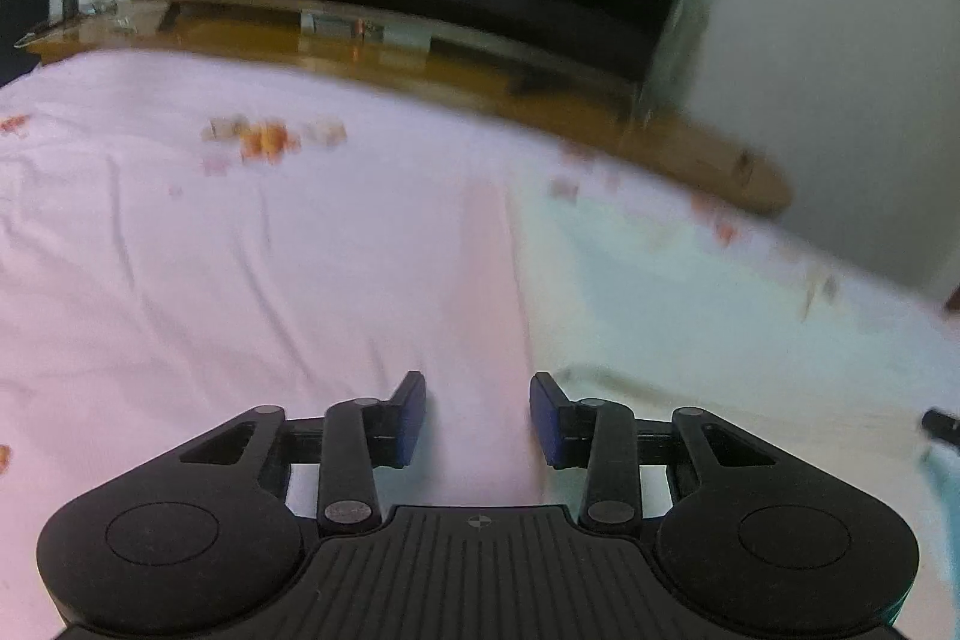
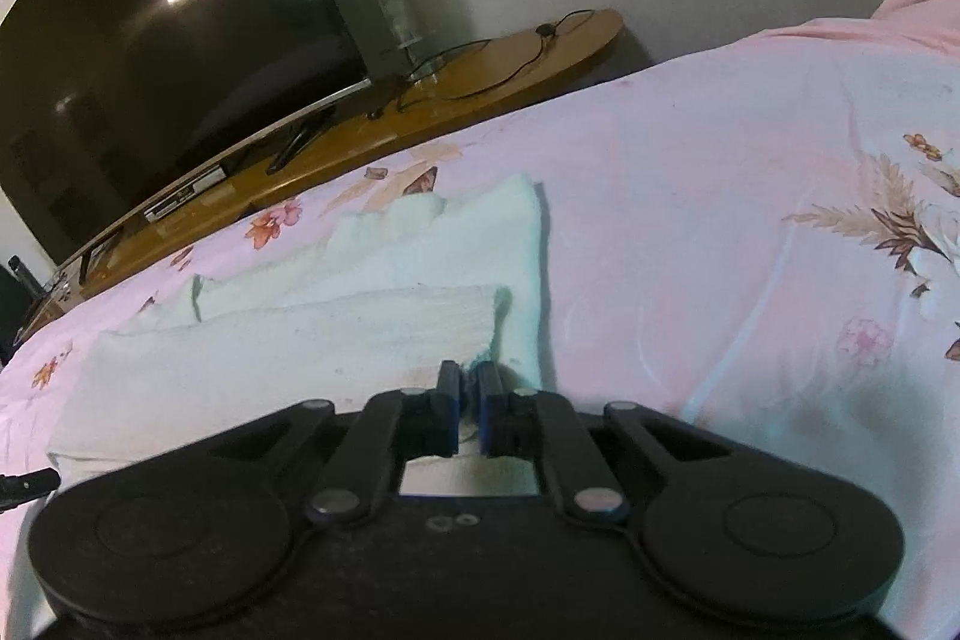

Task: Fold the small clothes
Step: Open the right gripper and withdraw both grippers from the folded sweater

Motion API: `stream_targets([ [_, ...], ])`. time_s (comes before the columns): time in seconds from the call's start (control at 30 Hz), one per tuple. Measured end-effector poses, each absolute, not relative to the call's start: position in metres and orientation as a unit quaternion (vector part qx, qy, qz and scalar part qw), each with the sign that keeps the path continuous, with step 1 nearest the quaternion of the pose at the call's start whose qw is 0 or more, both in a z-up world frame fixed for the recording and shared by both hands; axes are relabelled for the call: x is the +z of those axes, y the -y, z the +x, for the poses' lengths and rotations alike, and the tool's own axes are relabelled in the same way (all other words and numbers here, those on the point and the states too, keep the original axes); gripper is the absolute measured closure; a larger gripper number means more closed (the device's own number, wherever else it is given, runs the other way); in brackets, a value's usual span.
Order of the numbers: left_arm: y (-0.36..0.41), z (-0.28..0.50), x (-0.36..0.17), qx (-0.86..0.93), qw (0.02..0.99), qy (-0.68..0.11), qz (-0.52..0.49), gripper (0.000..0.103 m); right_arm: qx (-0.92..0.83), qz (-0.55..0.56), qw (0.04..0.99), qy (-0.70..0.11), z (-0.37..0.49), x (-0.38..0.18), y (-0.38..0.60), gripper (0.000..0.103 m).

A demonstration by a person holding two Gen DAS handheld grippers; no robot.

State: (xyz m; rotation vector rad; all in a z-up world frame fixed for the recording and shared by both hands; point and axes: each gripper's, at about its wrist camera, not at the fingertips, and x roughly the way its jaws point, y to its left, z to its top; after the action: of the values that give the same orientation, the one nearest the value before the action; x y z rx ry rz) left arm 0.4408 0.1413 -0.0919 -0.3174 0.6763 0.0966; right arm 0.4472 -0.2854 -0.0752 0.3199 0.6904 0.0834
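Two views. Left wrist: the left gripper (image 1: 478, 415) stands partly open and empty over the bedsheet (image 1: 240, 280); the cloth (image 1: 690, 328) lies ahead to its right, long axis hard to tell through blur. Right wrist: the right gripper (image 2: 471, 391), jaws narrow, pinches the cloth's (image 2: 300, 346) near right corner; the fold runs leftward. No containers.

Both the left gripper (image 1: 478, 415) and the right gripper (image 2: 471, 403) are matte black, with blue-padded fingers (image 1: 414, 415), silver pivot pins on slim linkage bars, two round discs flanking a ribbed centre plate, and a small crosshair mark.
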Motion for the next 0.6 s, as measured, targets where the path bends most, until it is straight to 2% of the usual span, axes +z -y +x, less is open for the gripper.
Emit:
stream_targets([
  [0.03,-0.139,0.445,-0.084,0.034,0.935,-0.318,-0.150,0.065,0.035,0.154,0.935,-0.316,0.442,-0.068,0.286,0.085],
  [0.17,-0.114,0.479,-0.075,-0.024,0.942,-0.301,-0.147,0.065,0.042,0.134,0.950,-0.279,0.444,-0.054,0.278,0.086],
  [0.27,-0.101,0.501,-0.103,-0.051,0.917,-0.360,-0.166,0.066,0.059,0.128,0.945,-0.294,0.459,-0.059,0.267,0.088],
  [0.37,-0.098,0.489,-0.110,-0.060,0.918,-0.368,-0.137,0.066,0.057,0.079,0.927,-0.362,0.476,-0.081,0.257,0.088],
  [0.47,-0.105,0.488,-0.092,-0.058,0.927,-0.346,-0.135,0.066,0.064,0.069,0.933,-0.347,0.469,-0.073,0.259,0.087],
  [0.53,-0.111,0.501,-0.087,-0.048,0.932,-0.335,-0.128,0.066,0.053,0.083,0.946,-0.308,0.463,-0.065,0.269,0.063],
  [0.6,-0.117,0.518,-0.086,-0.043,0.933,-0.331,-0.136,0.066,0.047,0.108,0.945,-0.304,0.466,-0.066,0.280,0.063],
])
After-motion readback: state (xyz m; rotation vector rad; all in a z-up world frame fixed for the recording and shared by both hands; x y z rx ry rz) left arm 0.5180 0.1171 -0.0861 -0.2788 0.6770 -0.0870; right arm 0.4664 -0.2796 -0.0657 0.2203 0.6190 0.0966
